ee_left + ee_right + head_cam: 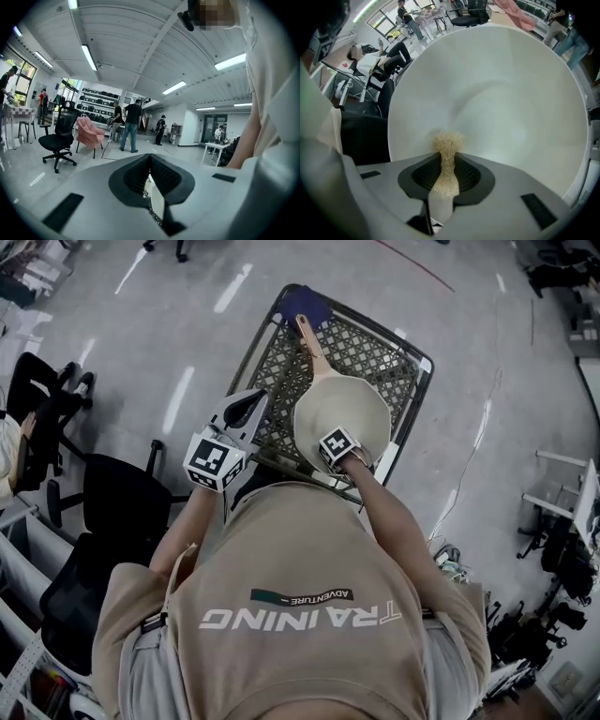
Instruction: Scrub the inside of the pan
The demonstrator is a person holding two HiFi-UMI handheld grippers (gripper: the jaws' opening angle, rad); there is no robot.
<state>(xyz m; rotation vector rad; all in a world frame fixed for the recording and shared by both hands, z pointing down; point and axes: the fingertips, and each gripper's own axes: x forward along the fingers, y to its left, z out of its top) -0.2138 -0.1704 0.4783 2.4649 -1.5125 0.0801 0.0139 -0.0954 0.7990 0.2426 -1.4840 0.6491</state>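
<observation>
Our right gripper (446, 161) clenches the soft scrubber (448, 140) over the stiff, slick pan (511, 93) (we'd hold its handle (312, 345)); left gripper (150, 164) closed, empty.

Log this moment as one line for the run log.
right gripper: jaws shut on scrubber | scrubber: at pan inside | left gripper: jaws shut, empty

your beige shirt (300, 652) carried the only words you could read: "training" in large pale capitals across the front, and just above it in the head view a small dark strip (302, 596) with "adventure" in light letters; both stood upside down to the camera.
</observation>
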